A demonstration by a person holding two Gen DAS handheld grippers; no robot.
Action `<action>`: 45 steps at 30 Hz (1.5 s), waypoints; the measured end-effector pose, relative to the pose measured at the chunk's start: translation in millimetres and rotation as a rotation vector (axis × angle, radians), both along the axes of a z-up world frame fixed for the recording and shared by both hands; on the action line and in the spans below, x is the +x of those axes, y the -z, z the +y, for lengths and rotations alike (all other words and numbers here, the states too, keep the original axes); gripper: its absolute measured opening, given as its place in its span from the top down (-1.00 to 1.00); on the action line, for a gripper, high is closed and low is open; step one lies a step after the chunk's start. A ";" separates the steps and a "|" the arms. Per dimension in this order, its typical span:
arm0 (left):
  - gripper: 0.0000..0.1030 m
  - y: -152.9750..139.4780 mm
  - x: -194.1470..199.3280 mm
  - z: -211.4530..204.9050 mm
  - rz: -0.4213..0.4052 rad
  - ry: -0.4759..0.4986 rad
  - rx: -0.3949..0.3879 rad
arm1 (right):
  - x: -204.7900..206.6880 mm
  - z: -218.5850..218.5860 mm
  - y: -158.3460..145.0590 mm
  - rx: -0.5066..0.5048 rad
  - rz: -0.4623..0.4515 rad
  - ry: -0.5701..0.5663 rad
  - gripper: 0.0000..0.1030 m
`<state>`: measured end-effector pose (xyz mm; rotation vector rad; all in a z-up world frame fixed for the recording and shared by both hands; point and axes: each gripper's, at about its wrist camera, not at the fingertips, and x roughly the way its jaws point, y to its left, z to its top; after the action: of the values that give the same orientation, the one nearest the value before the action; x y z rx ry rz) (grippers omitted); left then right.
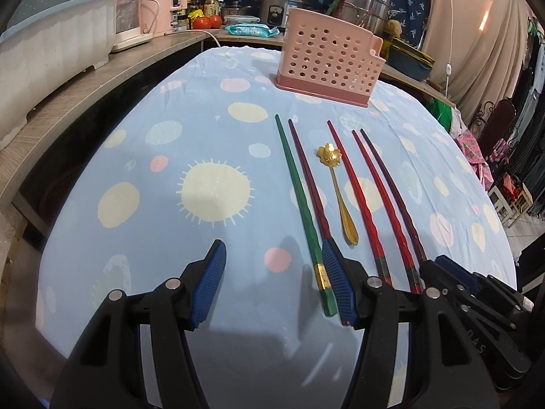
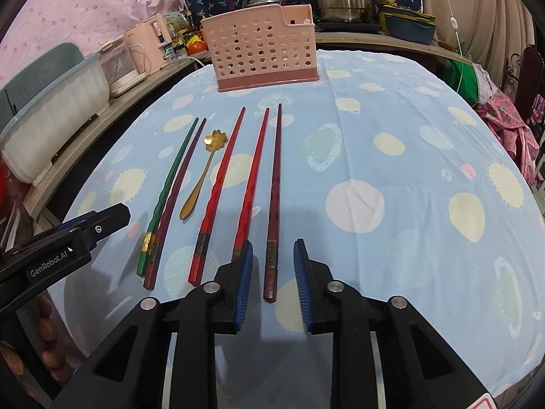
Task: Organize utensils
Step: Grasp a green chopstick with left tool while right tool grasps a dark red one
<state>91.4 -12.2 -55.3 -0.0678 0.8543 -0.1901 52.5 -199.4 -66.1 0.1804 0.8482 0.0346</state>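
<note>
Five sticks & a gold spoon (image 2: 201, 177) lie in a row on the blue cloth (image 2: 391, 156), near a pink basket (image 2: 264, 58). Right claw (image 2: 273, 284) is spread w/ the dark stick (image 2: 274, 204) between its pads, not pinched. Left claw (image 1: 272, 284) is spread by the green stick (image 1: 299, 204)

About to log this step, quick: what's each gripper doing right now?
Left gripper: open, holding nothing.
Right gripper: open, straddling the dark red chopstick, pads not touching it.
</note>
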 end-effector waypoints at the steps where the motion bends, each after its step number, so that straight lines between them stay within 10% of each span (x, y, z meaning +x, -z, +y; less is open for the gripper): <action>1: -0.08 0.5 -0.4 -0.5 0.002 0.002 0.001 | 0.3 0.1 1.1 0.001 0.003 0.000 0.60; 29: 0.00 19.5 -5.3 -15.3 0.023 0.035 0.061 | 1.2 0.1 7.6 -0.002 0.012 -0.001 0.81; 45: 0.56 20.8 -5.3 -7.8 0.017 0.029 0.058 | 0.5 -0.3 7.9 -0.001 0.011 -0.001 0.81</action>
<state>86.1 -20.0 -76.1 -0.0031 0.8770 -0.1921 53.1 -199.6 -74.0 0.1792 0.8593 0.0338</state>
